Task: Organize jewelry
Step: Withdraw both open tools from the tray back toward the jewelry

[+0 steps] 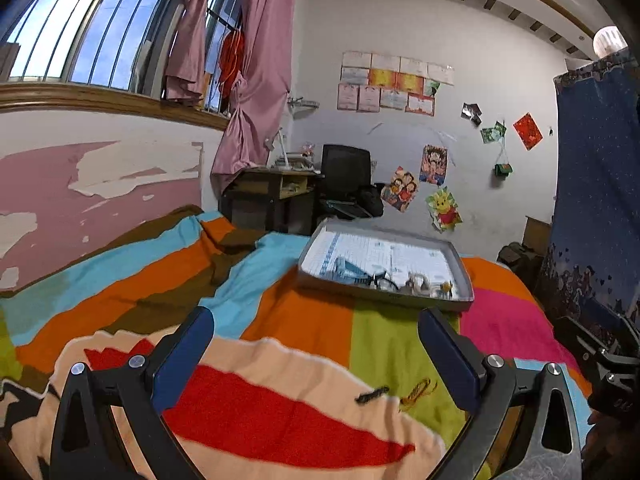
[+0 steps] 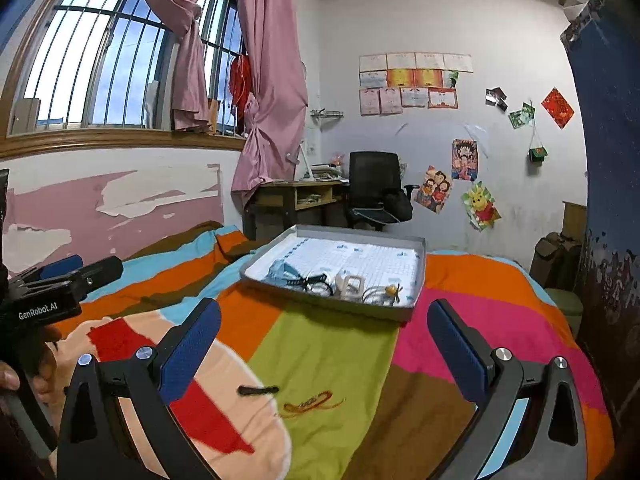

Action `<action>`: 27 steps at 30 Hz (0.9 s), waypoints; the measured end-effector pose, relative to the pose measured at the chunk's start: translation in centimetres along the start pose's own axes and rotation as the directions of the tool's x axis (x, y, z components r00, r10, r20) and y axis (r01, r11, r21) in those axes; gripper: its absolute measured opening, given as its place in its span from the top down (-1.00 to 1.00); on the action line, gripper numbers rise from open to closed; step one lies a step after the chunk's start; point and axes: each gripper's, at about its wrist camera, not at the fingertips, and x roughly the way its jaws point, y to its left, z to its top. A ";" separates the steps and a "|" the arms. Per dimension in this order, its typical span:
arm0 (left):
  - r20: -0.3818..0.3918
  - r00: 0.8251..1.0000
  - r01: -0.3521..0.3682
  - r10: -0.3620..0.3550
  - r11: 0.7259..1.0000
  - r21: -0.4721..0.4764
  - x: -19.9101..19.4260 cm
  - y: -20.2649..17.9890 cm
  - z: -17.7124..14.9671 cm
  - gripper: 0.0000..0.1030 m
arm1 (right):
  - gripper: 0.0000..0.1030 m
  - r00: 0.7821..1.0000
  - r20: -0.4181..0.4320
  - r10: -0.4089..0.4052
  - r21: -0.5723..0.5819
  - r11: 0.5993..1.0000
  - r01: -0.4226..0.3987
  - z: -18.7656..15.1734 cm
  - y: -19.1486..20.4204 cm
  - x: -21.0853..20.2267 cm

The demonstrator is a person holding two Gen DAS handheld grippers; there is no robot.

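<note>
A grey shallow box (image 1: 384, 298) (image 2: 320, 300) lies on the striped bedspread and holds several jewelry pieces and hair accessories (image 1: 386, 280) (image 2: 320, 282). A small black piece (image 1: 372, 395) (image 2: 258, 390) and a red-and-gold cord bracelet (image 1: 418, 392) (image 2: 312, 402) lie loose on the bedspread in front of the box. My left gripper (image 1: 316, 354) is open and empty above the bedspread, with both loose pieces between its fingers. My right gripper (image 2: 324, 346) is open and empty, also just behind the two pieces.
The colourful bedspread (image 1: 304, 328) (image 2: 332, 344) fills the foreground. A desk (image 2: 296, 196) and black office chair (image 2: 376, 188) stand beyond the bed's far end. A peeling pink wall (image 1: 80, 192) runs along the left. A dark blue curtain (image 1: 596, 200) hangs on the right.
</note>
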 end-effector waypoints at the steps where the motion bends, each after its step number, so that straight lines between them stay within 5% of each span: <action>1: -0.020 1.000 0.011 -0.011 1.000 0.003 -0.3 0.1 -0.4 -1.00 | -0.97 1.000 -0.004 0.000 -0.001 1.000 0.000 -0.3 0.1 -0.3; 10: -0.137 0.990 0.008 -0.018 0.997 -0.071 -0.8 2.0 -3.9 -1.00 | -0.97 0.994 -0.107 -0.004 0.065 0.998 0.011 -3.8 -0.2 -2.3; 14: -0.135 0.991 -0.021 0.014 0.998 -0.051 -0.6 1.8 -4.4 -1.00 | -0.97 0.982 -0.190 0.004 0.143 0.989 0.023 -5.7 -1.3 -1.2; 27: -0.245 0.970 -0.012 0.009 1.000 -0.012 1.4 0.6 -5.9 -1.00 | -0.97 0.944 -0.324 -0.058 0.122 0.987 0.102 -8.2 -1.1 1.7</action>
